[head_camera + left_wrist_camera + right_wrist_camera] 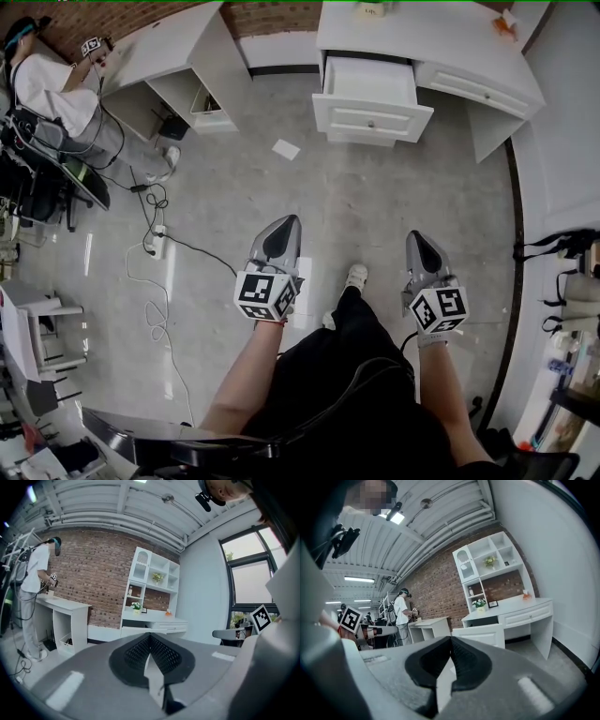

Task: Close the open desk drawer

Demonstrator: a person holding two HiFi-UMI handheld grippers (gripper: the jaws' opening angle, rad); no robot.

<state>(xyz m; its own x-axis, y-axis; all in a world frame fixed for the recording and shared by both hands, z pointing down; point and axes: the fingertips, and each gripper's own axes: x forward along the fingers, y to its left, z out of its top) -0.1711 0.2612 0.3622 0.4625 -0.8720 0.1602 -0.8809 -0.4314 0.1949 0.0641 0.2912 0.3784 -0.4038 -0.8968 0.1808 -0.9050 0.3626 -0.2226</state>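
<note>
A white drawer (372, 89) juts open from the left half of the white desk (469, 58). It probably slides lightly; push flat on its front panel, near the small knob (372, 123). The left gripper (284, 228) and right gripper (418, 242) hover well short of the desk, jaws pressed together and empty.

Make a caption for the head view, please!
Left gripper and right gripper, both shut, face the open desk drawer.
</note>
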